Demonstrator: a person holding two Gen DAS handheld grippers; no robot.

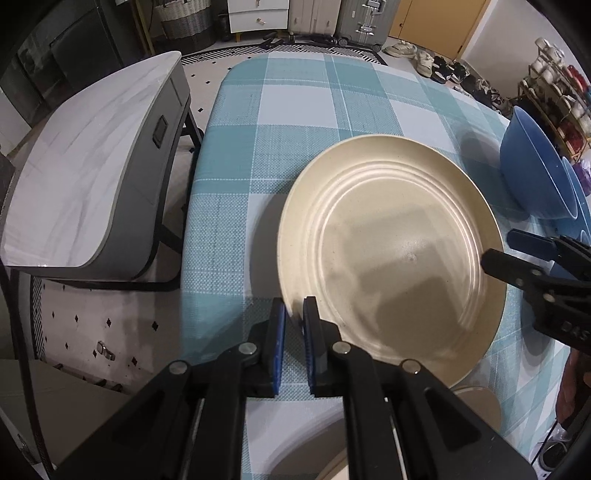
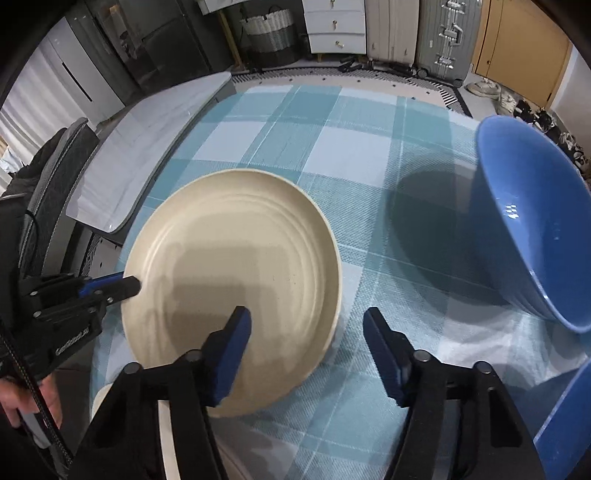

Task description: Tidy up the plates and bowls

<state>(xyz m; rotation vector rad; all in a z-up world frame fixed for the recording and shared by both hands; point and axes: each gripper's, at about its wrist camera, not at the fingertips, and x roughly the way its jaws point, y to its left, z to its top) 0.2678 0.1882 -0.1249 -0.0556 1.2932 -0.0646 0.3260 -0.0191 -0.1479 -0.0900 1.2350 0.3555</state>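
Observation:
A large cream plate [image 1: 388,251] [image 2: 236,280] hangs a little above the blue-checked tablecloth [image 1: 295,122] [image 2: 332,155]. My left gripper [image 1: 293,314] [image 2: 129,286] is shut on its rim at the left side. My right gripper [image 2: 307,317] [image 1: 500,247] stands open astride the opposite rim; one finger is over the plate, the other outside it, and the pads do not press on it. A blue bowl [image 1: 532,173] [image 2: 535,229] stands to the right, with further blue rims just behind it. Another cream plate [image 1: 480,406] peeks out below the held one.
A grey and white side table [image 1: 92,177] [image 2: 147,147] stands close to the table's left edge. Suitcases [image 1: 362,22], drawers and a shoe rack [image 1: 554,92] line the room beyond. A person's hand [image 2: 22,402] holds the left gripper's handle.

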